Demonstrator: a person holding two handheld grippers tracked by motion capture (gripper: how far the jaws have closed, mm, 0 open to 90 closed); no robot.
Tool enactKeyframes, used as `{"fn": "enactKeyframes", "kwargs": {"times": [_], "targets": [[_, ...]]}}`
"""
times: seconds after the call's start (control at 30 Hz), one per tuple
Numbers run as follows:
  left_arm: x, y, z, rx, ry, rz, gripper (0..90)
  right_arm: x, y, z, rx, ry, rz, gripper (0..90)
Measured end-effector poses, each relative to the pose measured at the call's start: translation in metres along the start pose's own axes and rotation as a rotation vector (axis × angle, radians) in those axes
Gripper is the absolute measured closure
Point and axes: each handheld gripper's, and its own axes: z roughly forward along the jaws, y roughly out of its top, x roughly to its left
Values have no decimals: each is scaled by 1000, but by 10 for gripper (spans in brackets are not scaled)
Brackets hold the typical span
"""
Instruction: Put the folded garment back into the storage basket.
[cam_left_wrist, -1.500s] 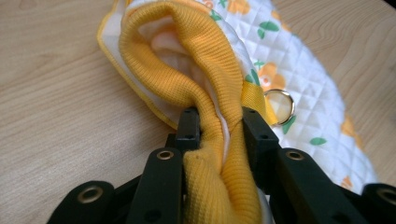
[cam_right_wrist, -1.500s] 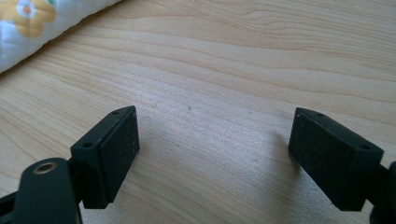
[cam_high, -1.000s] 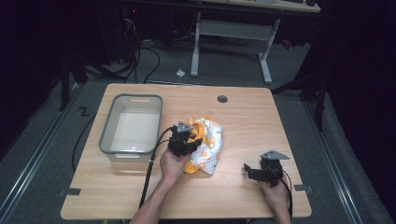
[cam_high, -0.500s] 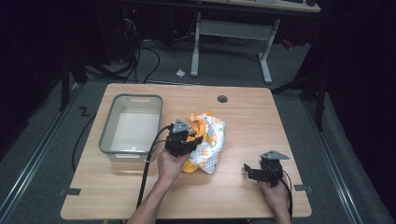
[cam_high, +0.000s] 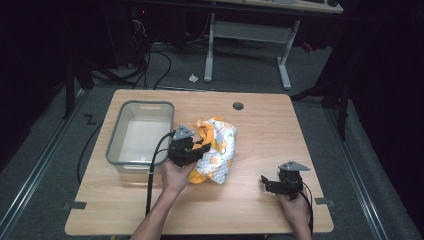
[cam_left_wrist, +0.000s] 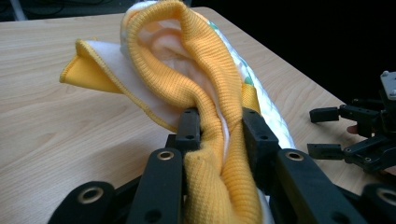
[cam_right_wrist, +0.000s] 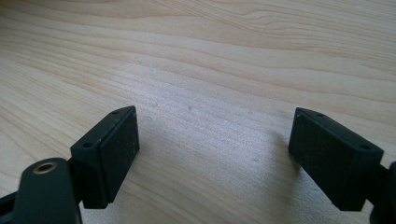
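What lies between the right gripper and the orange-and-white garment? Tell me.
Bare wooden table, seen in the high view: nothing lies between the right gripper and the orange-and-white garment.

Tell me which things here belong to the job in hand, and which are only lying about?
In the job:
- cloth, orange and white
- left tongs, shut on the cloth's orange hem
- bin, grey, beside the cloth; probably where it goes

Lying about:
- right tongs, open, holding nothing
- table hole
- paper scrap on the floor
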Motion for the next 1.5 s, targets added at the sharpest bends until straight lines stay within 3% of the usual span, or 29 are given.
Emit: {"fn": "enactKeyframes", "kwargs": {"times": [0.3,0.43,0.83,1.13,1.5], "targets": [[4,9,-13,-20,-3,0,718,0,0,0,0,0,0,163],[10,10,-19,-28,1,-18,718,0,0,0,0,0,0,163],[26,21,-50,-71,10,-42,717,0,0,0,0,0,0,163],[33,28,-67,-83,46,-29,717,0,0,0,0,0,0,163],[45,34,-89,-109,72,-40,717,0,0,0,1,0,1,163]]}}
